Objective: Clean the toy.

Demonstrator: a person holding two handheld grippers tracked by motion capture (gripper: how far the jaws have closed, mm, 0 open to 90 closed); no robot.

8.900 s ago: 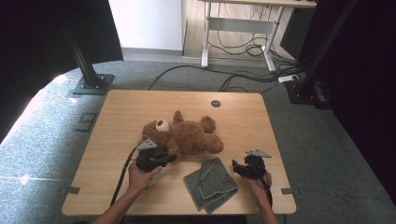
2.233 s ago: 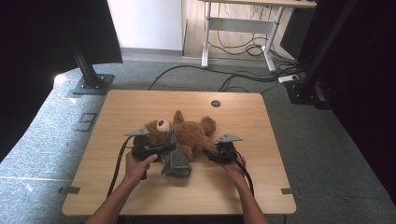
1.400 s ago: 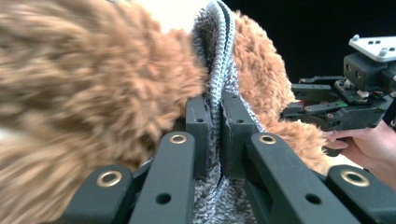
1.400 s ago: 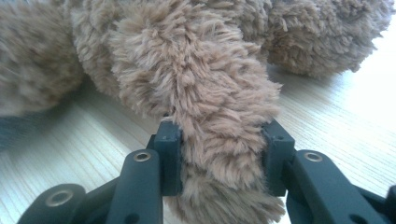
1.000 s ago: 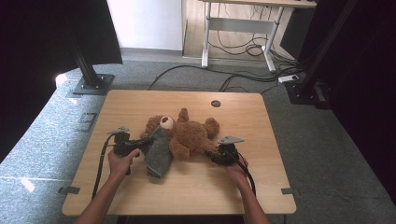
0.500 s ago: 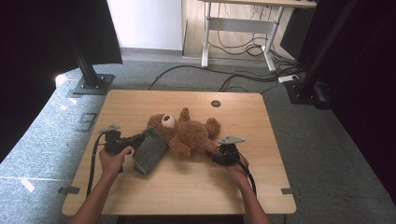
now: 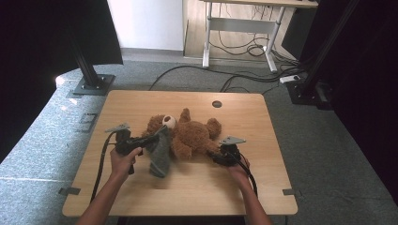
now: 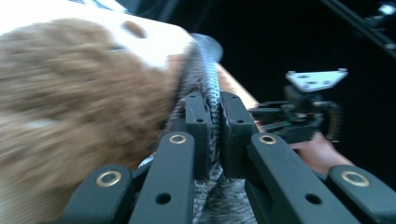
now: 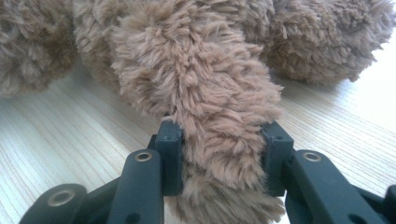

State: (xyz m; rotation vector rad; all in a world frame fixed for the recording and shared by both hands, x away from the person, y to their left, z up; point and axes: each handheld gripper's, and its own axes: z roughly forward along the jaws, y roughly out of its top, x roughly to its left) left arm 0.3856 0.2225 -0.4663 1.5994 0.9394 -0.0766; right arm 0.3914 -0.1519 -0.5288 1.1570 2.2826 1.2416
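A brown teddy bear lies on its back in the middle of the wooden table, head to the left. My left gripper is shut on the top edge of a grey cloth, which hangs beside the bear's head. In the left gripper view the jaws pinch the grey cloth close against the bear's blurred fur. My right gripper rests low on the table, shut on the bear's near leg. In the right gripper view the furry leg sits squeezed between my right gripper.
A round cable hole is in the table's far side. Black stand bases sit on the carpet beyond the left corner, and cables run across the floor behind. Bare wood lies along the table's front edge.
The left gripper drew the hanging cloth left, then came back right and up against the bear's head. The right gripper has stayed put on the leg.
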